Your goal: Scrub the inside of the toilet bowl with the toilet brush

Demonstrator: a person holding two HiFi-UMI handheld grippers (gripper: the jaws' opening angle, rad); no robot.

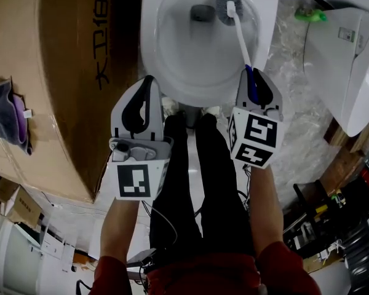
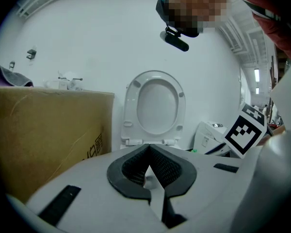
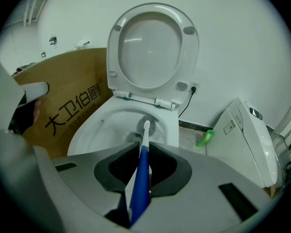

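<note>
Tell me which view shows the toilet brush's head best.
Head view: brush head sits unobstructed in the toilet bowl. Right gripper view shows it smaller, behind its handle. Left gripper view misses it.

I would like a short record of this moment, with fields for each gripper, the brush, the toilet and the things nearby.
left gripper: jaws together, nothing between them
right gripper: jaws closed on the brush's blue handle
toilet brush: head down inside the toilet bowl, near the drain opening
seat and lid: raised
nearby: cardboard box on the person's left, purple cloth on it; green object on the floor at the right
</note>
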